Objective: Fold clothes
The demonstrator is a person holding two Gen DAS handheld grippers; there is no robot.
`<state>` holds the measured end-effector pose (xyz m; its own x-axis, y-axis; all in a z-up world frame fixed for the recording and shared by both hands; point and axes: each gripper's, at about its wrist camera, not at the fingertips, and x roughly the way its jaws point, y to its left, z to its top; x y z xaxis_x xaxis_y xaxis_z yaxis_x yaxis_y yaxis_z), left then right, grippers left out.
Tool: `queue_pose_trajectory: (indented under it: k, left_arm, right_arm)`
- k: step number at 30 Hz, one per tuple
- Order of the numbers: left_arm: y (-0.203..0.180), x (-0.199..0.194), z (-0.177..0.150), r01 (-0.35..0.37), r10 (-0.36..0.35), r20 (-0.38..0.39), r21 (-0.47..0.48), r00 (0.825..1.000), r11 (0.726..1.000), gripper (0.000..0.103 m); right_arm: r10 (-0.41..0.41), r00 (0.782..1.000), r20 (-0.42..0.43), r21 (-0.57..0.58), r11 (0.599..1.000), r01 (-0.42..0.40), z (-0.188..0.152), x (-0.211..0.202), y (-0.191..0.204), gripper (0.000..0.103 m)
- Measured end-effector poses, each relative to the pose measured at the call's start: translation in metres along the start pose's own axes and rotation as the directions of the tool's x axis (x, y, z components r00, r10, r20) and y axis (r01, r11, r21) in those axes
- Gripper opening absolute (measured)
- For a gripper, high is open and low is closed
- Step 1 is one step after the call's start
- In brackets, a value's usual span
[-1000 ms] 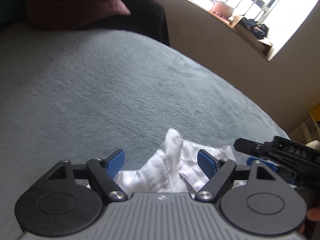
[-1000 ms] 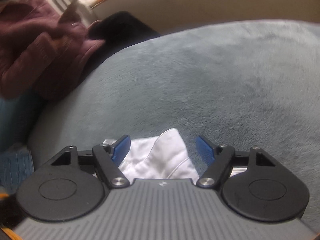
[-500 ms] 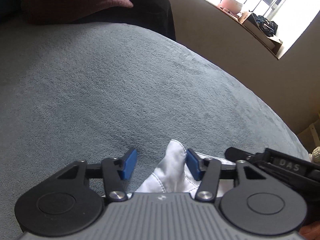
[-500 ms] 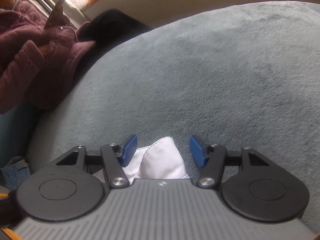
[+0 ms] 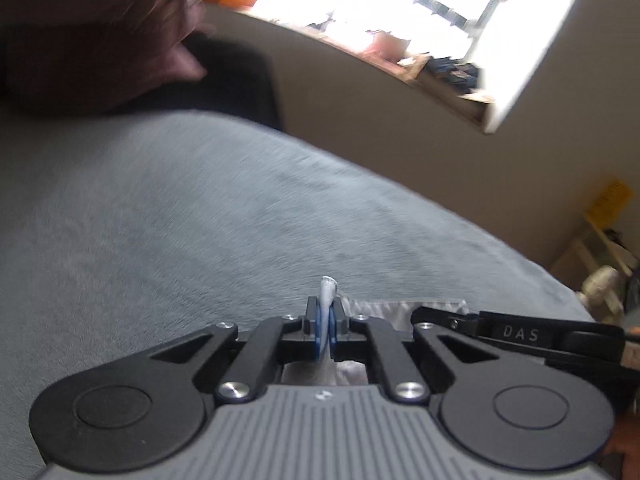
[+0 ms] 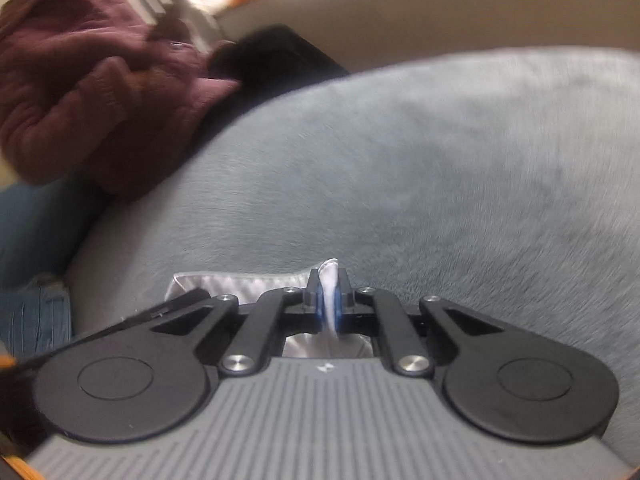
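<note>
A white garment lies at the near edge of a grey plush blanket. My left gripper is shut on a pinched corner of the white garment, whose tip pokes up between the blue pads. In the right wrist view my right gripper is likewise shut on another corner of the white garment, with a strip of cloth stretched to its left. The right gripper's black body shows at the right of the left wrist view. Most of the garment is hidden under the grippers.
The grey blanket spreads ahead of both grippers. A person in a maroon jacket sits at the far side, with dark trousers beside the blanket. A bright window and beige wall lie beyond.
Both grippers went from open around the white corners to shut on them. The views have tilted upward and are blurred with motion.
</note>
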<state>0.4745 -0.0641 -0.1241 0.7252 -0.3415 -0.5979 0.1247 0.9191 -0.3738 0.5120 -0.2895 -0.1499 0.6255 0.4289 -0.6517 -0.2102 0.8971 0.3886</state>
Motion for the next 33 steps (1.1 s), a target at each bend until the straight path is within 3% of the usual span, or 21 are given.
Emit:
queue_pose_trajectory:
  k: [4, 5, 6, 7, 8, 10, 13, 16, 21, 27, 33]
  left_arm:
    - [-0.016, -0.045, -0.016, 0.105, -0.109, 0.024, 0.145, 0.994, 0.984, 0.009]
    - [-0.019, -0.058, -0.023, 0.135, -0.142, 0.027, 0.179, 0.99, 0.975, 0.014]
    - [-0.021, -0.071, -0.031, 0.161, -0.171, 0.028, 0.204, 0.985, 0.966, 0.027]
    - [-0.021, -0.083, -0.04, 0.179, -0.188, 0.024, 0.21, 0.982, 0.961, 0.047]
    - [-0.019, -0.092, -0.048, 0.19, -0.198, 0.017, 0.21, 0.98, 0.959, 0.054]
    - [-0.013, -0.108, -0.063, 0.213, -0.216, -0.006, 0.198, 0.976, 0.957, 0.06]
    - [0.001, -0.12, -0.079, 0.227, -0.223, -0.045, 0.142, 0.974, 0.963, 0.062]
    - [0.014, -0.12, -0.083, 0.209, -0.204, -0.073, 0.074, 0.976, 0.975, 0.063]
    - [0.015, -0.093, -0.08, 0.087, -0.076, -0.154, 0.066, 0.985, 0.994, 0.058]
    - [0.019, -0.061, -0.069, 0.031, -0.032, -0.198, -0.011, 0.98, 0.999, 0.058]
    - [0.026, -0.037, -0.063, -0.006, -0.014, -0.224, -0.089, 0.974, 0.996, 0.054]
  right_arm:
    - [0.062, 0.996, 0.069, -0.18, 0.982, -0.049, -0.018, -0.049, 0.011, 0.005]
    - [0.078, 0.994, 0.077, -0.235, 0.97, -0.057, -0.026, -0.061, 0.015, 0.007]
    - [0.084, 0.994, 0.073, -0.287, 0.956, -0.06, -0.037, -0.073, 0.018, 0.008]
    - [0.087, 0.994, 0.065, -0.336, 0.94, -0.06, -0.047, -0.083, 0.021, 0.009]
    - [0.083, 0.995, 0.053, -0.377, 0.925, -0.057, -0.059, -0.092, 0.023, 0.012]
    - [0.071, 0.997, 0.031, -0.425, 0.904, -0.051, -0.081, -0.107, 0.025, 0.021]
    - [0.052, 0.998, 0.02, -0.444, 0.895, -0.038, -0.106, -0.126, 0.021, 0.03]
    - [0.068, 0.997, 0.026, -0.358, 0.932, -0.055, -0.113, -0.141, 0.006, 0.033]
    - [0.165, 0.984, 0.062, -0.045, 0.986, -0.163, -0.101, -0.148, -0.023, 0.042]
    - [0.129, 0.991, -0.039, 0.169, 0.978, -0.12, -0.086, -0.108, -0.033, 0.048]
    - [0.107, 0.982, -0.154, 0.36, 0.932, -0.045, -0.072, -0.067, -0.042, 0.048]
